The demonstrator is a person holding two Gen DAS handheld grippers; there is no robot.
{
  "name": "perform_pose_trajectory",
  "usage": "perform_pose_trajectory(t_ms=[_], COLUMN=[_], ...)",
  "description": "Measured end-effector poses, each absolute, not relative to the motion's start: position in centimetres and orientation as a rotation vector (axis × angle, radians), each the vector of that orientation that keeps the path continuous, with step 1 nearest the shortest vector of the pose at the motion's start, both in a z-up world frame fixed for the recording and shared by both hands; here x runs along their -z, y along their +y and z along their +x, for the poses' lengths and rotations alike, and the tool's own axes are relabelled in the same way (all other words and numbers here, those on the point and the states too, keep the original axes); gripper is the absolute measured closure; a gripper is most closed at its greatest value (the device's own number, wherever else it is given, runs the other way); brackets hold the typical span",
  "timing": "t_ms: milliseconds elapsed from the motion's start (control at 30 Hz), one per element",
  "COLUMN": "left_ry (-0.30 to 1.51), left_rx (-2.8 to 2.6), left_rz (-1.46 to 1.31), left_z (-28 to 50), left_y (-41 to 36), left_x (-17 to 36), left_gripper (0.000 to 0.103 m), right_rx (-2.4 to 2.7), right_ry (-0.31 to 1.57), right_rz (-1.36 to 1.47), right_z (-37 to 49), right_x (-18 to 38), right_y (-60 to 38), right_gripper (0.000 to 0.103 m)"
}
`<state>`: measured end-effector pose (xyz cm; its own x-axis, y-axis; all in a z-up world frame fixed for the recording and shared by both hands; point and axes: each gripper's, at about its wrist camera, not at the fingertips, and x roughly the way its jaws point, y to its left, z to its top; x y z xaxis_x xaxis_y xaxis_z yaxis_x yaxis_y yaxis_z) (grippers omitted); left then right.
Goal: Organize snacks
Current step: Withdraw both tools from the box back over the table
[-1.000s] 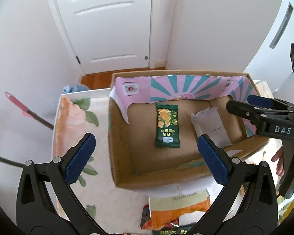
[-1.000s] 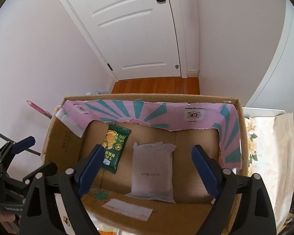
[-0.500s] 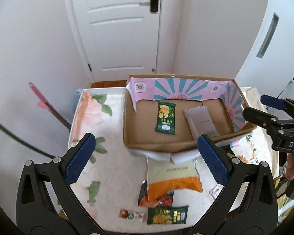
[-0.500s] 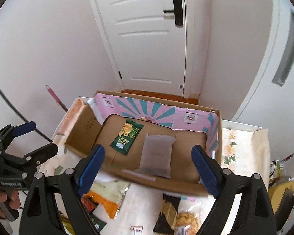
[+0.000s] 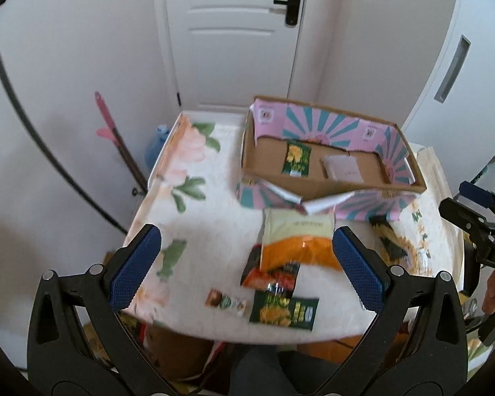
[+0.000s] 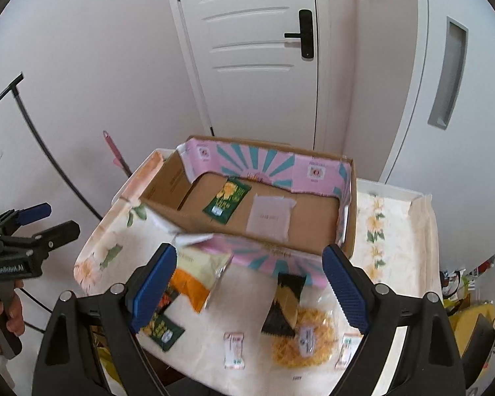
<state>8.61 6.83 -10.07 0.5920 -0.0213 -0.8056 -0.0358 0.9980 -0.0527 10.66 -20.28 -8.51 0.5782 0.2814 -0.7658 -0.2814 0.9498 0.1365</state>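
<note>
Snacks [image 5: 297, 244] lie near the table's front edge [image 5: 247, 333]; both grippers, left [image 5: 247, 264] and right [image 6: 247, 283], hover wide open, empty.

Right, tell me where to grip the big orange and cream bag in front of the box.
The orange and cream bag lies flat, its cream top end by the cardboard box, its orange end overlapping a dark packet. Probably pinch its free left long edge, coming from the left with the open left tongs.

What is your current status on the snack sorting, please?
Left gripper open, right gripper open, both empty. Two packets in cardboard box; orange bag and others loose on table. Nothing blocking.
</note>
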Motion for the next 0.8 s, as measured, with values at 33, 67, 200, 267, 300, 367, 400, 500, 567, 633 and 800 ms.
perform_pose_trajectory(t_ms=[33, 67, 200, 267, 300, 367, 400, 500, 567, 633, 800], left_ry=[0.940, 0.944, 0.962, 0.980, 0.989, 1.008, 1.014, 1.026, 1.033, 1.037, 1.056], left_rx=[-0.004, 0.002, 0.049, 0.075, 0.084, 0.116, 0.131, 0.177, 0.221, 0.267, 0.359], left_rz=[-0.064, -0.056, -0.034, -0.029, -0.031, -0.040, -0.038, -0.010, 0.013, 0.033, 0.085], left_z=[8.2, 7.8, 7.2, 7.3, 7.3, 7.6, 7.7, 8.0, 8.4, 9.0, 10.7], left_y=[6.9, 7.1, 7.3, 7.5, 7.7, 8.0, 8.1, 8.1, 7.9, 7.5, 5.8], left_x=[10.3, 10.6, 11.7, 12.5, 12.9, 13.6, 13.9, 14.7, 15.2, 15.7, 16.8], left_gripper=[0.000, 0.000, 0.000, 0.000, 0.000, 0.000, 0.000, 0.000, 0.000, 0.000, 0.000], right_rx=[-0.328, -0.326, -0.313, -0.303, -0.292, -0.273, -0.261, -0.239, -0.225, -0.210, -0.174], right_ry=[0.895, 0.893, 0.906, 0.912, 0.915, 0.920, 0.924, 0.938, 0.957, 0.979, 1.024], right_rz=[-0.002, -0.006, -0.001, 0.009, 0.011, 0.014, 0.015, 0.014, 0.008, 0.003, 0.009], right_z=[10.1, 9.4, 7.4, 6.6, 6.3, 5.7, 5.4, 4.3, 3.7, 3.1, 2.0], right_x=[8.7, 8.9, 9.9, 10.3, 10.6, 11.1, 11.4, 12.6, 13.6, 14.7, 17.2], right_y=[-20.3, -20.2, -20.0, -19.9, -19.8, -19.5, -19.4, -19.0, -18.7, -18.5, -18.2], right_gripper=[0.015, 0.015, 0.015, 0.015, 0.015, 0.015, 0.015, 0.016, 0.021, 0.022, 0.030])
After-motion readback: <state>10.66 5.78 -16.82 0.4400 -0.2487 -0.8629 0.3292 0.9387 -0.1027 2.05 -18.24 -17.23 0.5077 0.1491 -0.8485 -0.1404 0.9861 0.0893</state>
